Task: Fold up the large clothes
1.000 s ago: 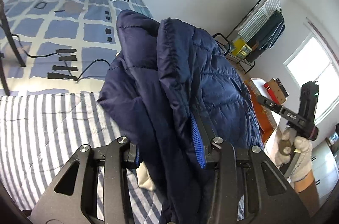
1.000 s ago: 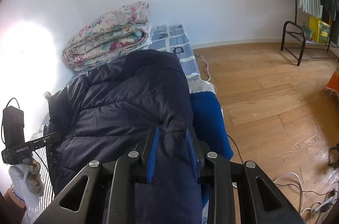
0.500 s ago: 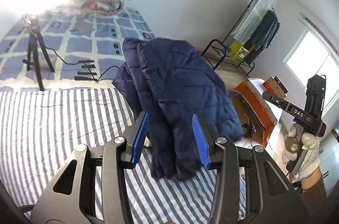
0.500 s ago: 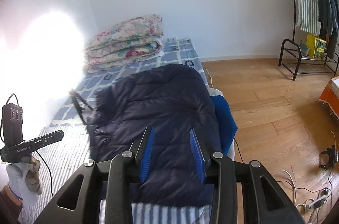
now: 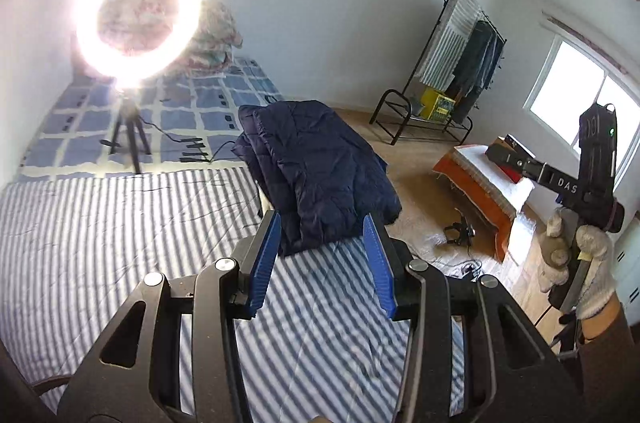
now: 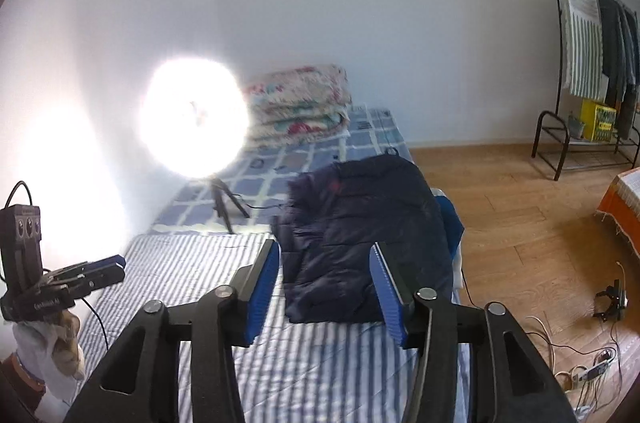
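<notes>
A bed (image 5: 100, 231) under a blue-and-white striped sheet fills the space below and ahead of both claws, with a checked blue cover (image 5: 192, 103) farther along it toward the white wall. The task's garment, a navy quilted jacket (image 5: 320, 175), lies folded into a thick bundle at the bed's edge, ahead of the left claw (image 5: 320, 263) and clear of its blue pads (image 5: 262, 263); in the right wrist view the same jacket (image 6: 360, 235) sits just beyond the right claw (image 6: 326, 287), resting on the sheet with a strip of bright blue cloth (image 6: 452, 219) showing under its far side. Neither claw touches it. The left claw stands spread with nothing between its fingers. The right claw is spread as well, its jaws having just been opening, and only bare sheet and the jacket's near edge show through the gap. Beyond the jacket, a folded floral quilt (image 6: 300, 103) is stacked by the wall. A ring light (image 5: 138, 15) on a small tripod (image 5: 128, 135) glares from the checked cover, up and to the left of both claws. To the right, across a wooden floor (image 6: 520, 223), a black clothes rack (image 6: 580, 63) holds hanging garments. A gloved hand (image 5: 576, 263) grips the right claw's handle at the left view's right edge.
</notes>
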Action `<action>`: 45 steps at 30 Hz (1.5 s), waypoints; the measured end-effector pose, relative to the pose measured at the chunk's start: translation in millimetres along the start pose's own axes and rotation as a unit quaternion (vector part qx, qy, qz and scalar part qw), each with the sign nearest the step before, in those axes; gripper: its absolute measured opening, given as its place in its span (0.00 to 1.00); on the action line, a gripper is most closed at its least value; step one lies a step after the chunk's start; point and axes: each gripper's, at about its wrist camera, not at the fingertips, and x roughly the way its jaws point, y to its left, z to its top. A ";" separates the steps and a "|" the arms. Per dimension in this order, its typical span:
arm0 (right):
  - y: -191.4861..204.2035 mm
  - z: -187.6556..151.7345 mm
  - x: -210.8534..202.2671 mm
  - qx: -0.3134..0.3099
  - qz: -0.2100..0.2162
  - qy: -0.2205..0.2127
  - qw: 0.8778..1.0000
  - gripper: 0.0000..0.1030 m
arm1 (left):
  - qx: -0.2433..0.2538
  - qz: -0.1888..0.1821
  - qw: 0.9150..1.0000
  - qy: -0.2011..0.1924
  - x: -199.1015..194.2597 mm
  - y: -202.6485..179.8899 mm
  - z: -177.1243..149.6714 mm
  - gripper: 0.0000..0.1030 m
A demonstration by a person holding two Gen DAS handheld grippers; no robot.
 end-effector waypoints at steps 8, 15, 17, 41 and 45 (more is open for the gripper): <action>71.7 -54.7 -80.5 -0.028 0.003 -0.025 0.999 0.72 | 0.033 0.029 0.999 -0.022 -97.6 -26.6 -58.2 0.55; 113.0 -107.3 -113.9 -0.044 -0.005 -0.037 0.998 0.85 | 0.049 0.065 0.996 -0.030 -152.4 -36.1 -107.0 0.67; 125.3 -120.5 -120.3 -0.058 -0.022 -0.044 0.997 0.87 | 0.051 0.077 0.995 -0.038 -163.4 -34.6 -117.7 0.74; 159.8 -189.4 -108.0 -0.073 -0.087 -0.110 0.987 1.00 | 0.096 0.197 0.974 -0.050 -170.6 -29.7 -176.2 1.00; 159.7 -195.9 -99.7 -0.077 -0.096 -0.104 0.987 1.00 | 0.079 0.194 0.977 -0.038 -165.2 -21.1 -181.7 1.00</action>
